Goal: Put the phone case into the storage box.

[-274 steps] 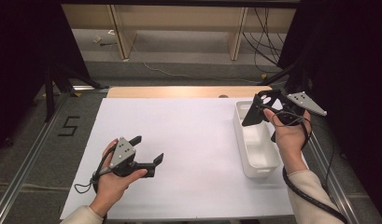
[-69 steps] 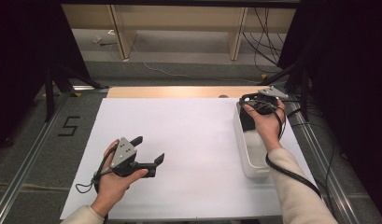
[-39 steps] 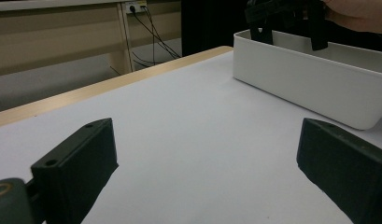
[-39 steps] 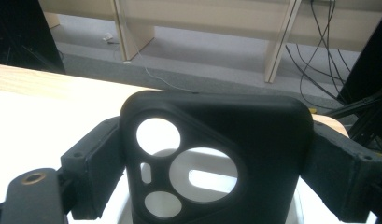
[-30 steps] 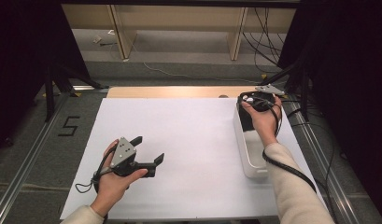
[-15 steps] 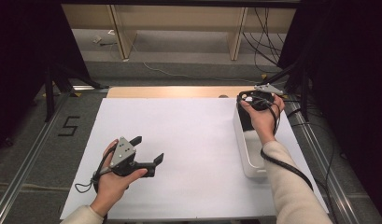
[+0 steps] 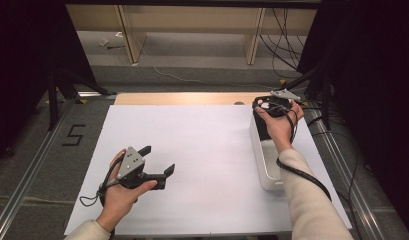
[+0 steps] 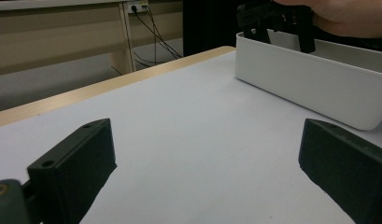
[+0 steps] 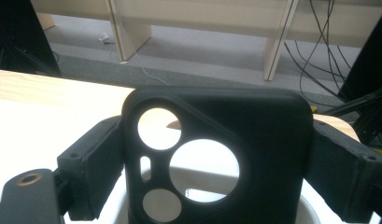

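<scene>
A black phone case [image 9: 254, 130] with round camera cut-outs stands upright between the jaws of my right gripper [image 9: 219, 135], which press on its two sides. In the high view my right gripper [image 7: 266, 107] holds the case [image 7: 261, 129] over the far end of the long white bin [image 7: 270, 170]. My left gripper [image 7: 158, 159] lies near the table's front left in the person's hand, open with nothing in it. In the left gripper view its jaws [image 8: 207, 140] stand wide apart over bare white table. The white bin [image 8: 310, 88] lies ahead to the right.
A white sheet [image 7: 202, 150] covers the table, with a strip of bare wood [image 7: 182, 98] at its far edge. Dark stands and cables [image 7: 312, 80] crowd the far right corner. Beyond the table are a grey floor and pale shelf legs [image 7: 129, 35].
My right gripper has come down from above the bin to its far end. It has barely shifted in the last second. The left gripper has stayed put.
</scene>
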The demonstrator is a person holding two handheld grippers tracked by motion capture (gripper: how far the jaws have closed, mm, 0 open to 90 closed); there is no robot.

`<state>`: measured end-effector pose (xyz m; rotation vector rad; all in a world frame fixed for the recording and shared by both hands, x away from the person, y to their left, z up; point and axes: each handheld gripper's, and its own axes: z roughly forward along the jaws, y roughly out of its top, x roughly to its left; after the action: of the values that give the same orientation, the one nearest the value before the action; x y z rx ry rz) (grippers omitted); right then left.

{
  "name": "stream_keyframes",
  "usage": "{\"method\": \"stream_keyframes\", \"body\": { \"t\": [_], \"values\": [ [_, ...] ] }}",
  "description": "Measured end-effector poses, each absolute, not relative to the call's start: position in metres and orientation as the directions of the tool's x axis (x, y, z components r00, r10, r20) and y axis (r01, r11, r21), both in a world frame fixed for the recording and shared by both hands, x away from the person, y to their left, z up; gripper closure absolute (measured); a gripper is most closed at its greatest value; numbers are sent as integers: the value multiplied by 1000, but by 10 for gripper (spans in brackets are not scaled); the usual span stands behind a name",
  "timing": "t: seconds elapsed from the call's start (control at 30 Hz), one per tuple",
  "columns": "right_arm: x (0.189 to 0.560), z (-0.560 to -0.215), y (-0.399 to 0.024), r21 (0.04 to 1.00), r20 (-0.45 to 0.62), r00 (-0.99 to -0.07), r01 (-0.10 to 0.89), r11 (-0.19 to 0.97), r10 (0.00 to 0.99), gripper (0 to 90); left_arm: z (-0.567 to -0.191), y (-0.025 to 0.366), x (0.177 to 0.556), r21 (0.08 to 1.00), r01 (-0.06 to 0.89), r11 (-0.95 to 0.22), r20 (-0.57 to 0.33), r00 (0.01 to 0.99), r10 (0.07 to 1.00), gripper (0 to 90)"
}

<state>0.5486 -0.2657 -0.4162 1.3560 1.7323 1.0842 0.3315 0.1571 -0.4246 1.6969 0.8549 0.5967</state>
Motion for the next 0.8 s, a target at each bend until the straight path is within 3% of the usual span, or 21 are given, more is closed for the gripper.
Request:
{"method": "stream_keyframes", "body": {
  "t": [0.8],
  "values": [
    [547, -408, -266, 914, -39, -238, 383, 131, 970, 80, -424, 157, 332, 959, 241, -148, -32, 614, 789, 29]
  ]
}}
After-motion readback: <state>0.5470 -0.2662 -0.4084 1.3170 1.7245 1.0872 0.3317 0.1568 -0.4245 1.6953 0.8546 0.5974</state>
